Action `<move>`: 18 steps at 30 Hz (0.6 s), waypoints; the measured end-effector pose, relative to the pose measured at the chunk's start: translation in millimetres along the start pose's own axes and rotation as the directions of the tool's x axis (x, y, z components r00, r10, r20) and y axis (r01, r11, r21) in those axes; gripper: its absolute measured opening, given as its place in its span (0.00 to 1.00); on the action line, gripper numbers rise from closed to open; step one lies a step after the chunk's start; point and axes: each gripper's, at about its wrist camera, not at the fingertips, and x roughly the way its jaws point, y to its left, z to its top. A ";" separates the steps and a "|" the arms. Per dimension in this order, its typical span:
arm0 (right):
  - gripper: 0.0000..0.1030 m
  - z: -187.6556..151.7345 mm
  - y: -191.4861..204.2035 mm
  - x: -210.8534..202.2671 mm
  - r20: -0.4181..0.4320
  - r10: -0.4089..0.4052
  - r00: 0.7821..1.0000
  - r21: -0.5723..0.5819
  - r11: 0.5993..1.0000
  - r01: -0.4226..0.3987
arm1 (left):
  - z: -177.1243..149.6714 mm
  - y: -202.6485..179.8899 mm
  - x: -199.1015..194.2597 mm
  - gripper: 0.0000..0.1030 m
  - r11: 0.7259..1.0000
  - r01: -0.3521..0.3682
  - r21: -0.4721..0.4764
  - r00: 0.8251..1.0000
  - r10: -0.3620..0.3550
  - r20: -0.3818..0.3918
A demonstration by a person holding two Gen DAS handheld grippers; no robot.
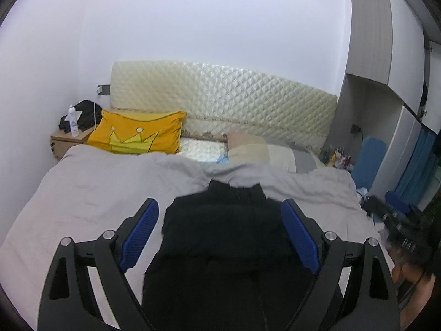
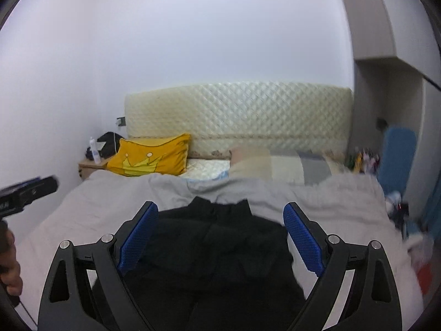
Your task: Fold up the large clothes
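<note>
A large black garment point(image 1: 226, 242) lies spread on the grey bedcover point(image 1: 91, 190), its narrow end toward the headboard. It also shows in the right wrist view point(image 2: 217, 248). My left gripper point(image 1: 220, 207) is open above the garment, its blue pads point(image 1: 140, 234) wide apart and holding nothing. My right gripper point(image 2: 220, 209) is also open above the garment, blue pads point(image 2: 303, 237) wide apart and empty. The other gripper shows at the right edge of the left view point(image 1: 399, 215) and the left edge of the right view point(image 2: 24, 190).
A yellow crown pillow point(image 1: 137, 132) and a pale folded blanket point(image 1: 261, 151) lie by the quilted headboard point(image 1: 220, 93). A wooden nightstand point(image 1: 69, 138) with a bottle and dark bag stands far left. Wardrobe point(image 1: 386, 69) and clutter are at right.
</note>
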 end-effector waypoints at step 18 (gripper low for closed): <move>0.89 -153.3 -68.0 -14.8 -0.268 0.103 0.958 0.239 0.970 -0.038 | -149.6 43.8 19.9 0.90 0.997 0.041 -0.066 0.946 -0.060 -0.319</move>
